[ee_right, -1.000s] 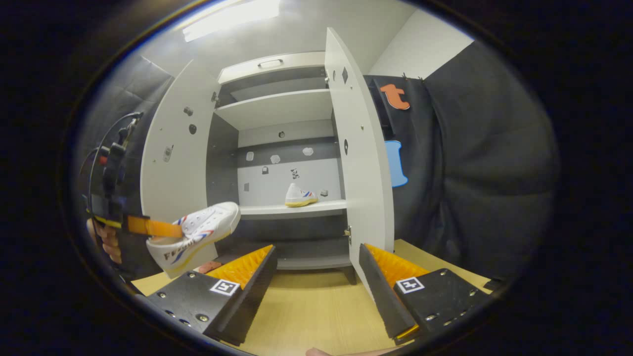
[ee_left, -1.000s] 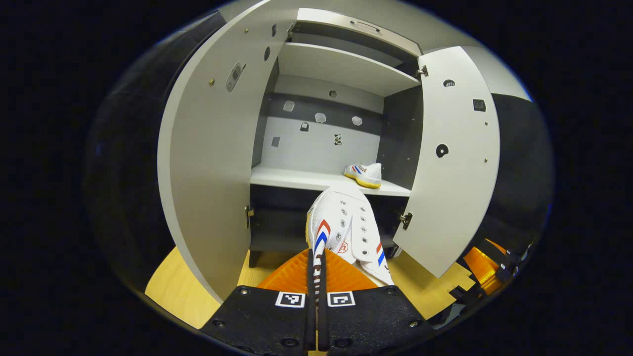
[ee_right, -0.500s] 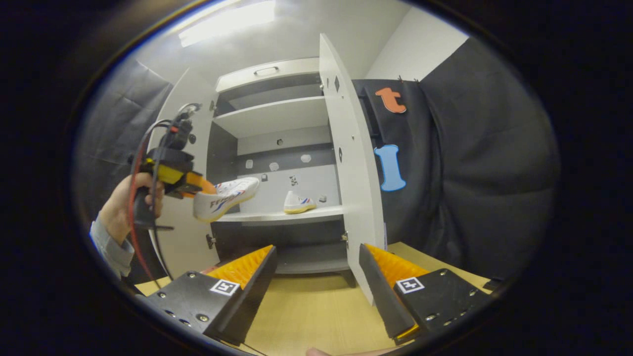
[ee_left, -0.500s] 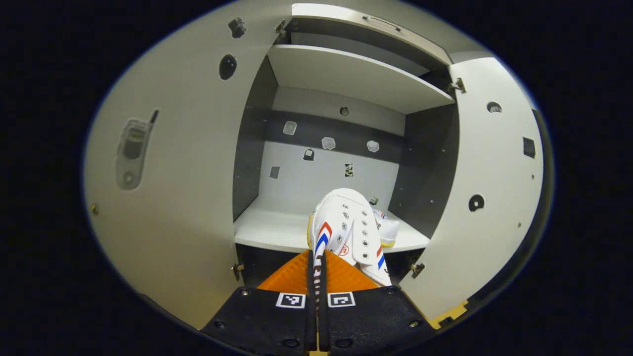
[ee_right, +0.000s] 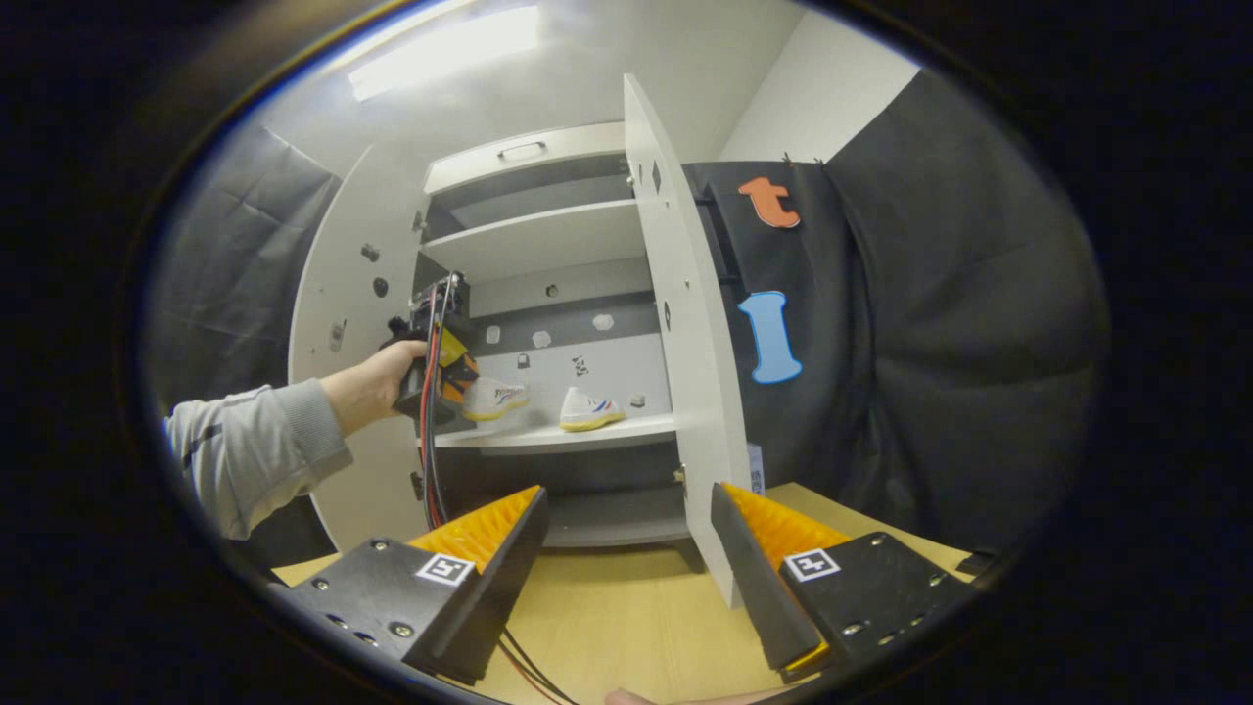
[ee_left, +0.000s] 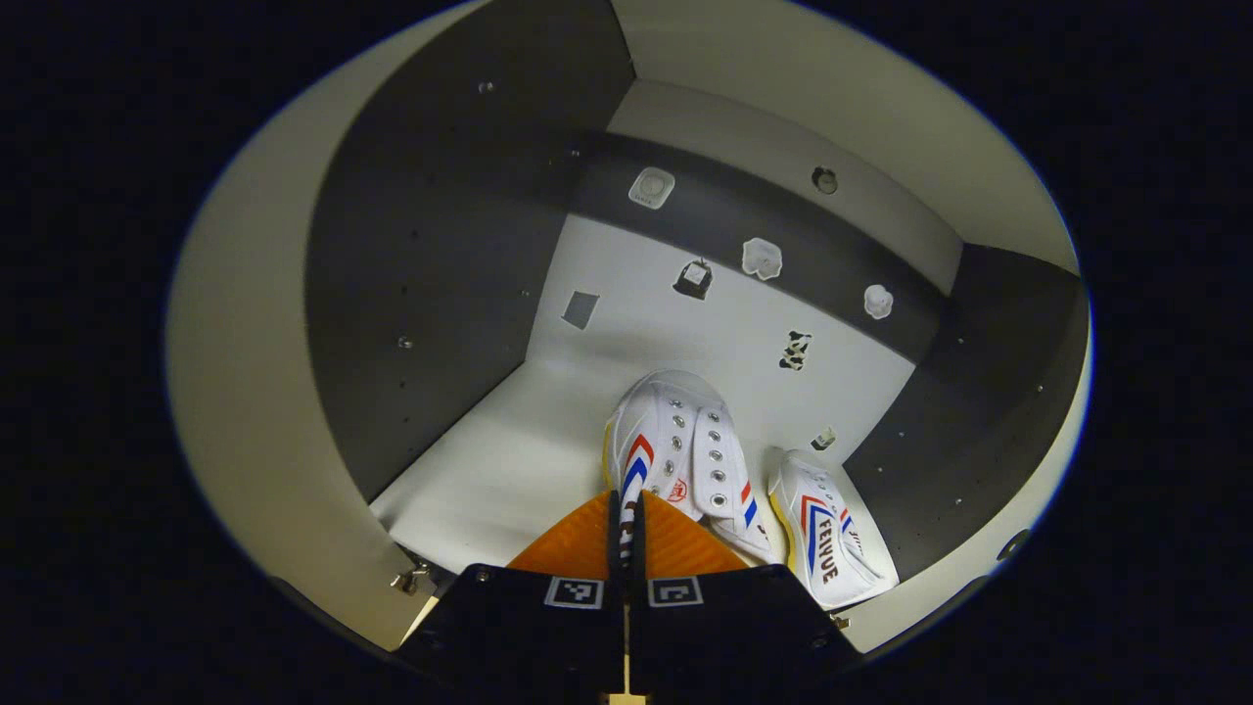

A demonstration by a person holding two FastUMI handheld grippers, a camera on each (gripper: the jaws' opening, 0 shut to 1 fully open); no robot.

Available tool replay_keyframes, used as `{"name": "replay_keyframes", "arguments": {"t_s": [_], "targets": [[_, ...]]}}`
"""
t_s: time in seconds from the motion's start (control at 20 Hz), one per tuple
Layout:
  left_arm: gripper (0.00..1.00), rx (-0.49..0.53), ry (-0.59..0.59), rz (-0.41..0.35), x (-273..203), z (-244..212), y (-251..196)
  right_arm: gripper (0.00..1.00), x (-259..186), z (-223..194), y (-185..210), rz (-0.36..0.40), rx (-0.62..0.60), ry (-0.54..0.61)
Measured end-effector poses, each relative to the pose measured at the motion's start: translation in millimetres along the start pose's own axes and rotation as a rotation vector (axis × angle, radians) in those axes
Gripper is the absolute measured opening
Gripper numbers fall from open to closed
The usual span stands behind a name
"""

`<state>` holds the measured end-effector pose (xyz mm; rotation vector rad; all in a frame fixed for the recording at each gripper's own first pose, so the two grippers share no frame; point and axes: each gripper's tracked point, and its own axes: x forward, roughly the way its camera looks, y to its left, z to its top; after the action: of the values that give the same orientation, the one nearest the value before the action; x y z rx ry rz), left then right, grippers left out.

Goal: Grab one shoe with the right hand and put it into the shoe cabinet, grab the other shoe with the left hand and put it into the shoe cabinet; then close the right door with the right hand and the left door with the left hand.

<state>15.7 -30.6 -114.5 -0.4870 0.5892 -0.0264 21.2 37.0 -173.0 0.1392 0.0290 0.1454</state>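
My left gripper (ee_left: pixel 626 504) is shut on the heel edge of a white shoe (ee_left: pixel 675 455) with red and blue stripes, toe pointing at the cabinet's back wall. The shoe sits low over the middle shelf (ee_left: pixel 489 470); whether it touches is unclear. The other white shoe (ee_left: pixel 822 543) lies on the shelf just to its right. In the right gripper view, the left gripper (ee_right: pixel 445 362), held by a hand (ee_right: pixel 377 377), holds that shoe (ee_right: pixel 497 397) inside the cabinet, left of the resting shoe (ee_right: pixel 590 409). My right gripper (ee_right: pixel 626 529) is open and holds nothing, low in front of the cabinet.
Both cabinet doors stand open: the right door (ee_right: pixel 685 323) edge-on near my right gripper, the left door (ee_right: pixel 343 313) behind the sleeve (ee_right: pixel 255 460). An upper shelf (ee_right: pixel 538 230) and a handled top panel (ee_right: pixel 524 152) are above. Cables (ee_right: pixel 524 666) trail over the wooden surface (ee_right: pixel 617 617).
The left gripper has carried its shoe up and forward, from in front of the doors into the cabinet over the middle shelf beside the other shoe. The right gripper has barely moved and stays open.
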Motion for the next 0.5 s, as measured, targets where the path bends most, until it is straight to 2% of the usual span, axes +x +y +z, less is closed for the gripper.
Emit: {"name": "replay_keyframes", "arguments": {"t_s": [0.15,0.5], "targets": [[0.02,-0.004,-0.008,0.003,10.0,0.8,0.1,0.98,3.6,-3.6,-2.0,-0.005,-0.003,0.008],[0.02,-0.029,0.040,-0.047,16.1,-6.0,-7.1,0.97,13.4,-13.4,-7.6,-0.019,0.001,0.030]]}}
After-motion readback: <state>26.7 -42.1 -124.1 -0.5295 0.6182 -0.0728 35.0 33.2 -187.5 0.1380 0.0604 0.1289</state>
